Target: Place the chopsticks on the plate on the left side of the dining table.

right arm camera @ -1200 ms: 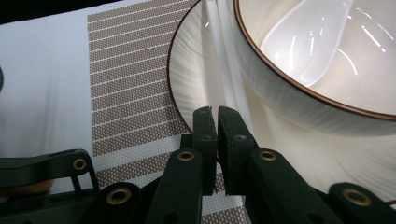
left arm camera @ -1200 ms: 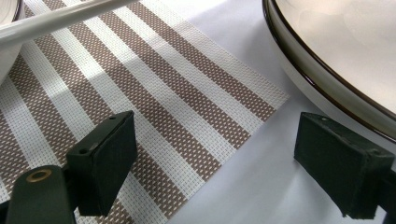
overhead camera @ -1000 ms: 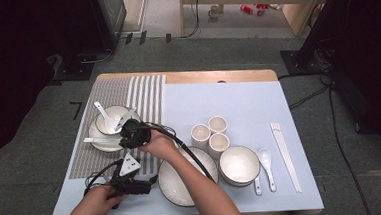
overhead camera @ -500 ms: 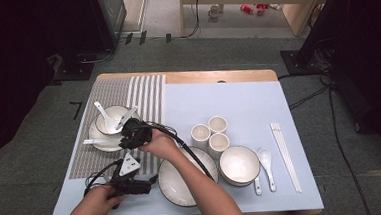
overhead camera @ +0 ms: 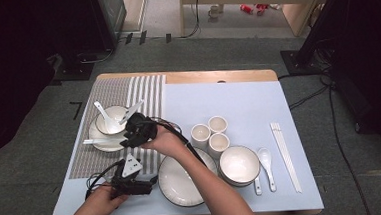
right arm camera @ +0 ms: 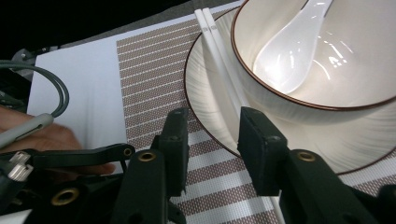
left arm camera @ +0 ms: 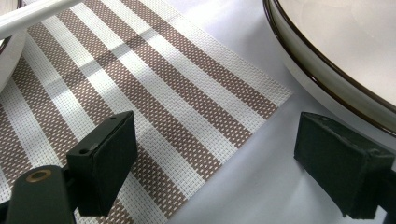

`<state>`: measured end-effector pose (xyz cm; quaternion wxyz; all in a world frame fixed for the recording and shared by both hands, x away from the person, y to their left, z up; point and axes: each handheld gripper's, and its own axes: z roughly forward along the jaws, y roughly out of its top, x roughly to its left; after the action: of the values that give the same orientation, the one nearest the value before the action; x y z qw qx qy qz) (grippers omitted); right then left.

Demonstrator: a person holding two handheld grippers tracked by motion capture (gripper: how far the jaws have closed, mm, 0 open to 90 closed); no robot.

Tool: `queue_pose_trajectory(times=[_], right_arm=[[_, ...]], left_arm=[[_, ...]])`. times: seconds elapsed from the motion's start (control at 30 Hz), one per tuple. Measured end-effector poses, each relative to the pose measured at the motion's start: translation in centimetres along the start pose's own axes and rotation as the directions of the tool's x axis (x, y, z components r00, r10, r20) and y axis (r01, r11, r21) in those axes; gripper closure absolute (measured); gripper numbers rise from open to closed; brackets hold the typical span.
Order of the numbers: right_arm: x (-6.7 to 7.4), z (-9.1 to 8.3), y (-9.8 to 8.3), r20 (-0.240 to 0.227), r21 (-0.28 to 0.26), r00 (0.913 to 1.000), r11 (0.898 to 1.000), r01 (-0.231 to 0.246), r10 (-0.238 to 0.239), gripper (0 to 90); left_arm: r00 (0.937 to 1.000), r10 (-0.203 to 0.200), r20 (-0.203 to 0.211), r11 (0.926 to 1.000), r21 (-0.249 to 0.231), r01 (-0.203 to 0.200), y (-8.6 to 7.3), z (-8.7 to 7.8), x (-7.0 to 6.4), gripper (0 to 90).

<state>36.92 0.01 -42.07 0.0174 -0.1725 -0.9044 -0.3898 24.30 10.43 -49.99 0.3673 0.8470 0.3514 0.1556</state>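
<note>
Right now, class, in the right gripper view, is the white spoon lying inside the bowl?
Yes, the white spoon rests inside the bowl, which sits on a plate.

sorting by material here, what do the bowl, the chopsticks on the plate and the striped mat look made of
Bowl: likely glazed ceramic, glossy cream with a dark rim and bright glints. Chopsticks: smooth white, plastic or ceramic, hard to tell. Mat: woven, matte brown and white mesh, probably vinyl or fabric.

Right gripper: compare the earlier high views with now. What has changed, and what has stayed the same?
The right gripper has just been opening its jaws; nothing is between them, and the chopsticks lie on the plate beside the bowl. The left gripper and the other dishes stayed put.
</note>
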Motion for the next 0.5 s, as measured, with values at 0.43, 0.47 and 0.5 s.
queue_pose_trajectory(times=[0.43, 0.47, 0.5], right_arm=[[-0.1, -3.2, -0.5, 0.053, -0.046, 0.9985, 0.999, -0.014, 0.016, 52.1], [-0.1, -3.2, -0.5, 0.053, -0.046, 0.9985, 0.999, -0.014, 0.016, 52.1], [-0.1, -3.4, -0.6, 0.057, -0.05, 0.9983, 0.999, -0.011, 0.014, 50.9]], left_arm=[[1.0, -0.001, 0.003, 1.0, 0.002, 0.001, 0.1, 0.0, 0.0, 13.1], [1.0, -0.001, 0.003, 1.0, 0.002, 0.001, 0.1, 0.0, 0.0, 13.1], [1.0, -0.001, 0.004, 1.0, 0.002, 0.001, 0.1, 0.0, 0.0, 13.1]])
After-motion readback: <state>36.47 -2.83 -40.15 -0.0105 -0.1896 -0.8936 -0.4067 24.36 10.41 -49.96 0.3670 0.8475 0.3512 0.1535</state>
